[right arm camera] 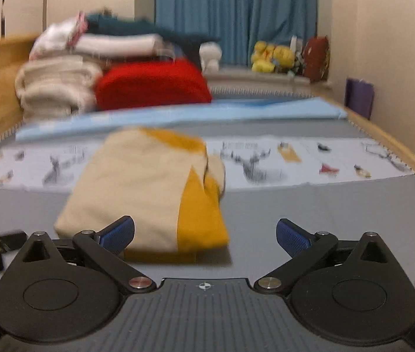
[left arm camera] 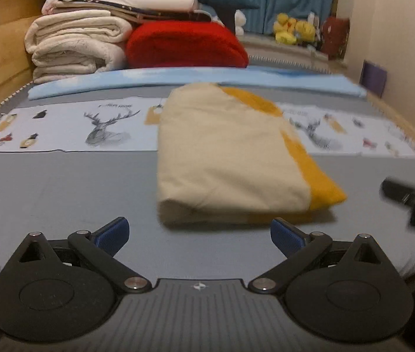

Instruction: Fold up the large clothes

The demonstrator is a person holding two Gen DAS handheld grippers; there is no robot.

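From my left wrist, my left gripper (left arm camera: 200, 234) stands spread wide with nothing between its blue pads (left arm camera: 113, 233). The folded cream-and-yellow garment (left arm camera: 231, 158) lies flat on the grey bed sheet (left arm camera: 61, 193), just beyond my fingertips and apart from them. At the right edge a dark blurred piece of my right gripper (left arm camera: 412, 202) is cut off by the frame. Behind, the stack of folded blankets (left arm camera: 78, 44) and the red blanket (left arm camera: 184, 44) sit near the headboard; the yellow plush toys (left arm camera: 294, 30) are small and soft-edged.

From my right wrist, my right gripper (right arm camera: 206, 234) is also spread wide and empty. The garment (right arm camera: 137, 187) lies ahead and left; my left finger (right arm camera: 118, 233) hides part of its near edge. Everything here is smeared by motion, so the printed cloth strip (right arm camera: 266, 161) is illegible.
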